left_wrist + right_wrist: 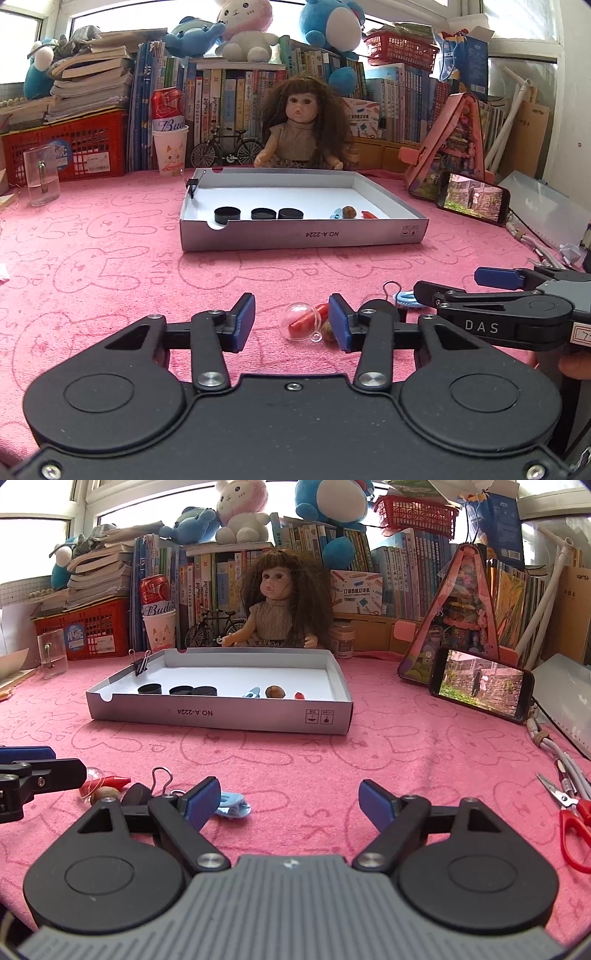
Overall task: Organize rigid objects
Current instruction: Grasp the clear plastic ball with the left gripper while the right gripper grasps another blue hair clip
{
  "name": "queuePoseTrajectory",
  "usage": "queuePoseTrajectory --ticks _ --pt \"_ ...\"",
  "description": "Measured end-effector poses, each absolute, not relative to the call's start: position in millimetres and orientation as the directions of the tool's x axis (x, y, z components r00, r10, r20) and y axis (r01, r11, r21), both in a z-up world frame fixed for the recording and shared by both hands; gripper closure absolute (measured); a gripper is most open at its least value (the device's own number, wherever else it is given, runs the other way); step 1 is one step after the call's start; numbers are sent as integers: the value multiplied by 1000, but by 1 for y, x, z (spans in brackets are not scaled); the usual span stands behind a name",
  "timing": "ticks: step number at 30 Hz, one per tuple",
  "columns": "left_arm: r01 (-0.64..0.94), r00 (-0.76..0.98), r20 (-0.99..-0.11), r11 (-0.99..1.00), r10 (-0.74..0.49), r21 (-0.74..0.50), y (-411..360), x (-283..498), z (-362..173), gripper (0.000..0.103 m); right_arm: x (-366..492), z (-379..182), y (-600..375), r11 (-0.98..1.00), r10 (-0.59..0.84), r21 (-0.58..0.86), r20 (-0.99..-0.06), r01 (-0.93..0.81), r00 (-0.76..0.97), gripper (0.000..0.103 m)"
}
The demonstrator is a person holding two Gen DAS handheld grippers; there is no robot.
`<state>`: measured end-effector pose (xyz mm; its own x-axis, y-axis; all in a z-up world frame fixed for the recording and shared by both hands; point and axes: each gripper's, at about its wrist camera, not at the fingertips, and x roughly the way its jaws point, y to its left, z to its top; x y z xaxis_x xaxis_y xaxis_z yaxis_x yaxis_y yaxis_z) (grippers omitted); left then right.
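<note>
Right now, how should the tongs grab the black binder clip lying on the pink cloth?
Judging by its pose, take the binder clip across its black body, coming from above. Its thin wire handles stick up behind and would probably slip, and a nut lies close on its left.

- Daylight: enters through rear windows point(22, 40), which are blown out white.
- Pink tablecloth point(295, 760): evenly lit, shadows soft.
- Fisheye: edges curve, corners vignette dark.
- Focus: sharp centrally, softer at edges.
</note>
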<state>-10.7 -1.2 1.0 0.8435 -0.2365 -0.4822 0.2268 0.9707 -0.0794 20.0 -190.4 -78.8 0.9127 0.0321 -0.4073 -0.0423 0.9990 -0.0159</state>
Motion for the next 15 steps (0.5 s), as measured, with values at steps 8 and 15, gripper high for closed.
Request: queuePoseTrajectory --ticks 8,15 --pt "206 827 -516 974 -224 -94 5 -5 -6 62 23 -83 -185 998 44 -12 -422 -54 906 14" --pt "215 826 -512 972 -233 -96 -3 0 -11 62 24 -87 -182 998 49 -10 -433 -59 900 14"
